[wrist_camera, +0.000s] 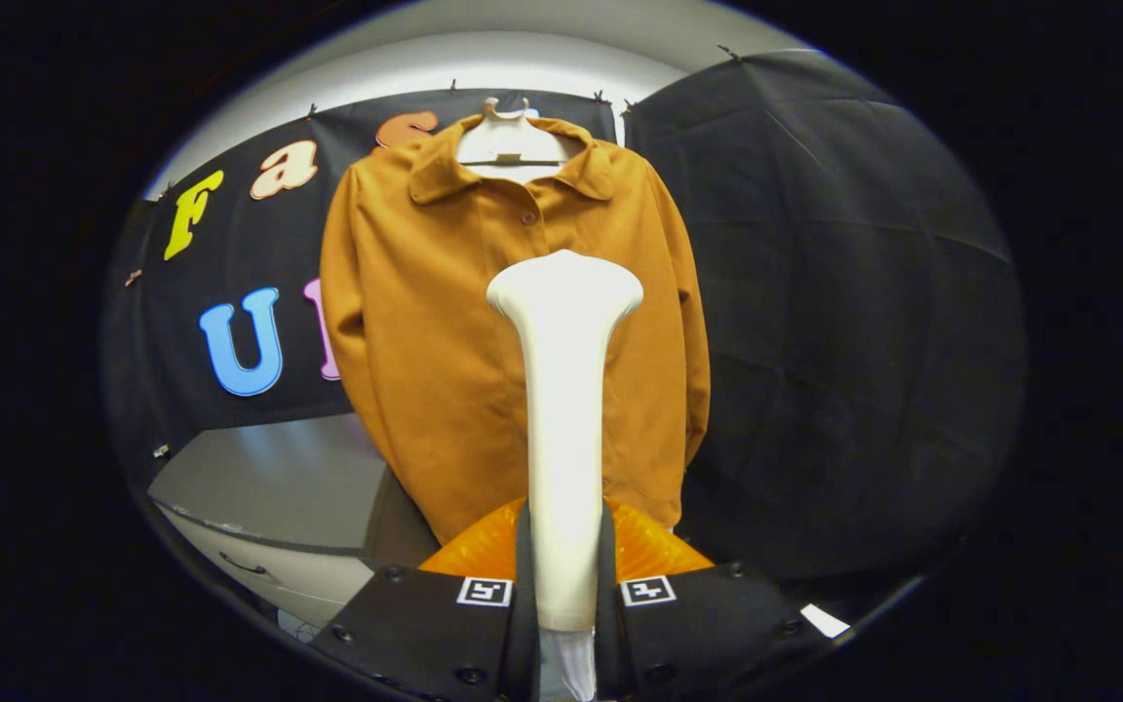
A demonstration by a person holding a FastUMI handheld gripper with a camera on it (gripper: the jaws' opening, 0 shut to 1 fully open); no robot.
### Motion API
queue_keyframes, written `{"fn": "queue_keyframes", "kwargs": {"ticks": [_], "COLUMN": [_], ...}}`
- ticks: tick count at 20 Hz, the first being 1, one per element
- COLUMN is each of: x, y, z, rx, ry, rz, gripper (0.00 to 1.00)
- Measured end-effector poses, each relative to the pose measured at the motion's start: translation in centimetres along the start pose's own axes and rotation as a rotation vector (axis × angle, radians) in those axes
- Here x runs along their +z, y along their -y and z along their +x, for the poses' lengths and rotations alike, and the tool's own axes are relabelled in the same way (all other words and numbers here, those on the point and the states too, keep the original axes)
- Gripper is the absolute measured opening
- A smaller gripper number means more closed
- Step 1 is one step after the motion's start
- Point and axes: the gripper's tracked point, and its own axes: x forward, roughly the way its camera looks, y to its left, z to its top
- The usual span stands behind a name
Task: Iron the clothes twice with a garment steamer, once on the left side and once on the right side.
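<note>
An orange shirt (484, 351) hangs on a hanger (511, 136) against the far wall. The white steamer (564, 390) stands upright before its middle, clamped between the jaws of the gripper (564, 595). Judged mid-approach; next, sweep down the shirt's left side.

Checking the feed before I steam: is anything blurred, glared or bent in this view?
Gripper view: the steamer held upright between the shut jaws is sharp, brightly lit, not blown out; the orange shirt is evenly lit; fisheye bows the cabinet edges; its top shows pale glare.
</note>
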Motion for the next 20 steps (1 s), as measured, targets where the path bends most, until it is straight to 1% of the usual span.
{"fn": "queue_keyframes", "kwargs": {"ticks": [6, 11, 16, 20], "x": [6.1, 10.2, 13.3, 14.5], "y": [-6.0, -10.4, -13.3, -14.2], "z": [-2.5, -5.1, -7.3, -8.2], "rx": [0.101, 0.170, 0.217, 0.223], "ry": [0.091, 0.162, 0.216, 0.241], "rz": [-0.059, -0.045, -0.037, -0.040], "gripper": [0.26, 0.25, 0.25, 0.25]}}
